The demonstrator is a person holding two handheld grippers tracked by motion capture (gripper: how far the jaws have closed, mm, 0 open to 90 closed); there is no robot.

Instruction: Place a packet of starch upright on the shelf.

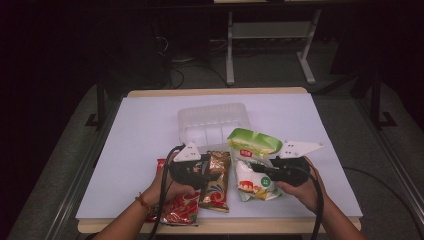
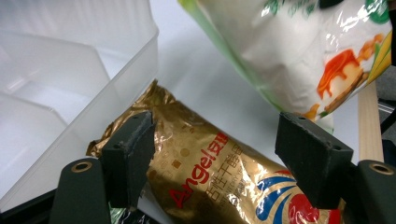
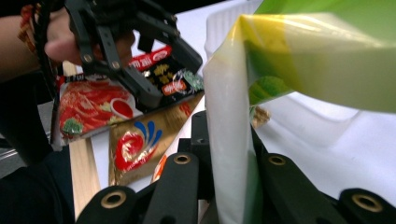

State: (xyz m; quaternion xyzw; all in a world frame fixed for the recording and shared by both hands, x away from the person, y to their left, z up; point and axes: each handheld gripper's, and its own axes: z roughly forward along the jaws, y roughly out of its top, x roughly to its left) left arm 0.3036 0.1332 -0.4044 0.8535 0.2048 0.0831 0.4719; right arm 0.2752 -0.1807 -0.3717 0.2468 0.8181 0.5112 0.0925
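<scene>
Both hands forward over the table, a gripper in each.

The left hand [image 1: 165,187] holds the left gripper [image 1: 212,172] low and pointing right, jaws spread wide with nothing pinched. The right hand [image 1: 300,192] holds the right gripper [image 1: 252,167] pointing left and raised, jaws clamped tight on a bag [image 3: 233,140]. Forearms enter from the bottom edge, cables trailing back.
</scene>
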